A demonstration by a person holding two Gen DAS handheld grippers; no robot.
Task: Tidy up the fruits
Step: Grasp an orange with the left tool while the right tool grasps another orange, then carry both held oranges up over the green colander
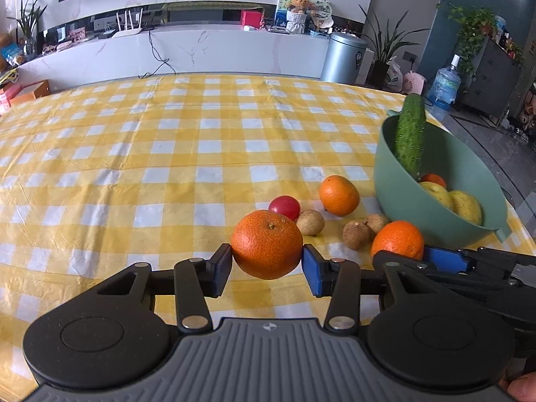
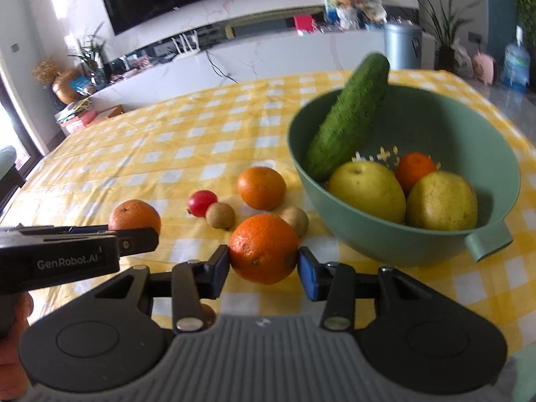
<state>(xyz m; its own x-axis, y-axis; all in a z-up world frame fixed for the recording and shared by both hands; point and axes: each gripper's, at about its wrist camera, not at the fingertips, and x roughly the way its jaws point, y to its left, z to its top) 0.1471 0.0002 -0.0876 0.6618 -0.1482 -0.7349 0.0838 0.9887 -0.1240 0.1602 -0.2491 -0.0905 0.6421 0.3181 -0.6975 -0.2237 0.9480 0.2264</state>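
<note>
Left wrist view: left gripper grasps a round speckled orange tangerine, blue pads pressed on both sides.
Right wrist view: right gripper grasps a second round orange tangerine the same way.
Ahead of the right jaws: green plastic colander bowl on the yellow checked tablecloth, holding a bumpy green cucumber and two yellow pears.
Between jaws and bowl: a loose orange, small red tomato, brown longans.

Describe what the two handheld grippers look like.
Both grippers match: left gripper and right gripper have black linkage arms with silver rivets, blue jaws, round black side discs and a ribbed grey centre plate. White "GenRobot.AI" lettering marks the left one's black side.
</note>
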